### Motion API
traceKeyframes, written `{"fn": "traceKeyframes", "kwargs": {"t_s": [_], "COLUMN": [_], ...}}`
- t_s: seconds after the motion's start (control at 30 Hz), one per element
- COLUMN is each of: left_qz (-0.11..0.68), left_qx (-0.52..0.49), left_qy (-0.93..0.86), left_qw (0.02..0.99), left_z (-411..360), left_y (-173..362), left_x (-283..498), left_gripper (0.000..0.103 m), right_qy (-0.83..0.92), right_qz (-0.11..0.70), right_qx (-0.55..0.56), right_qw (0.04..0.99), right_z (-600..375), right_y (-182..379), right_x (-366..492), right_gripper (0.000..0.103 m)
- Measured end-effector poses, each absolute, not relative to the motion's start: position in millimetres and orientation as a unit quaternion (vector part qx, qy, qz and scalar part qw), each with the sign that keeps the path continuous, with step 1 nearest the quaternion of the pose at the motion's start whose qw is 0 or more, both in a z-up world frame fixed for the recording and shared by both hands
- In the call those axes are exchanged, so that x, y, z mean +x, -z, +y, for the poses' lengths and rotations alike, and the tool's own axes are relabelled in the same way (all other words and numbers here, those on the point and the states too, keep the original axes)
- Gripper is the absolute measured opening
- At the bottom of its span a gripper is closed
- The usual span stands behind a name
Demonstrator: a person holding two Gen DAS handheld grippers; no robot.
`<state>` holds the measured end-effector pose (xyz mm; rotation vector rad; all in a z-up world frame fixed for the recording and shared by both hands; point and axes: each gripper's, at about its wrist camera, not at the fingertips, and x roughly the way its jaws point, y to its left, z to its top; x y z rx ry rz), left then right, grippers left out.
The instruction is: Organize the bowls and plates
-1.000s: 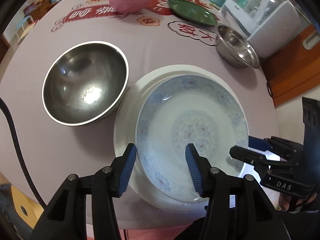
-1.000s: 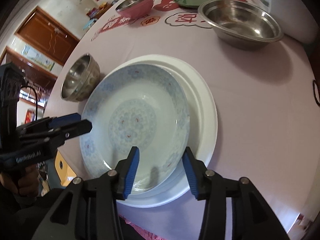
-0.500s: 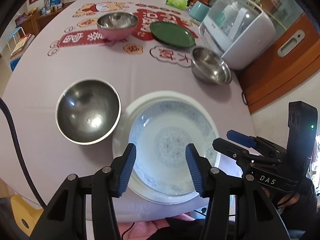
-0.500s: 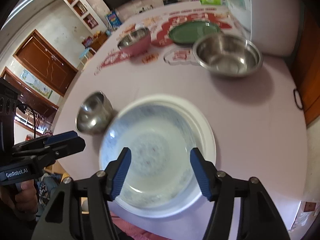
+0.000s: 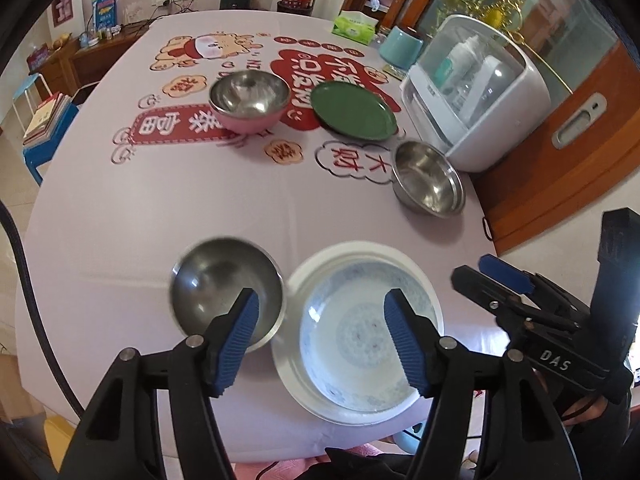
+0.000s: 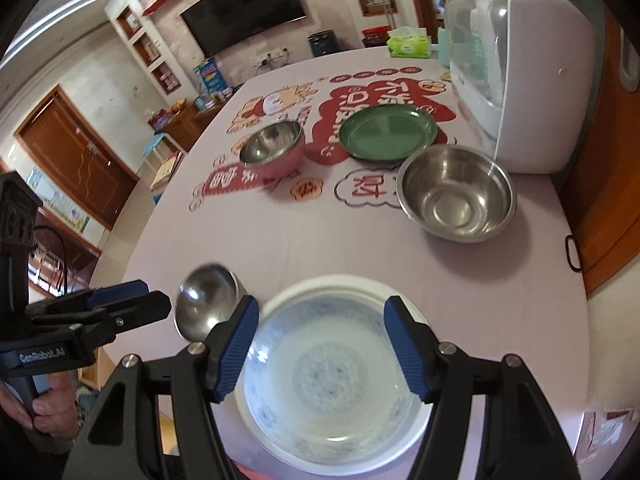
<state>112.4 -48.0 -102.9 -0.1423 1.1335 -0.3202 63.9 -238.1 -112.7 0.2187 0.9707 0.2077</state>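
A round table (image 5: 160,208) under a smooth lilac cloth with red printed motifs fills both views. At its near edge the blue-patterned porcelain plate (image 5: 362,340) sits nested in a plain white plate (image 5: 296,280), the polished small steel bowl (image 5: 218,284) just beside them on the left. The left gripper (image 5: 322,338) and right gripper (image 6: 320,346) hang above, their jaws having just opened, spread with nothing between the ribbed blue pads. Risk: glazed porcelain and rounded steel are slick, so a shallow pinch may slip; the stack lies close to the table edge, and a nudge could tip it. Farther off stand a pink-walled bowl (image 5: 250,102), a flat green plate (image 5: 352,110) and a wide steel bowl (image 5: 428,182).
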Motion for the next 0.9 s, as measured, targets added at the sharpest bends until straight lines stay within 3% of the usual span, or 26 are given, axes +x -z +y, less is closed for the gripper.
{"fn": "traceKeyframes", "kwargs": {"t_s": [0.4,0.9], "left_qz": [0.536,0.546], "left_qx": [-0.073,-0.094], "left_qy": [0.183,0.178], "left_qw": [0.821,0.813], "left_z": [-21.6,-46.6], "left_y": [78.2,73.8], "left_x": [174.2,227.2], "left_gripper": [0.068,0.068], "right_qy": [-0.039,-0.025], "right_qz": [0.432,0.431], "right_qx": [0.105,0.133], "right_qw": [0.895,0.892], "right_z": [-223.8,-256.5], "right_y": [62.3,49.2], "right_x": [98.6,157.0], "right_gripper": [0.065,0.065]}}
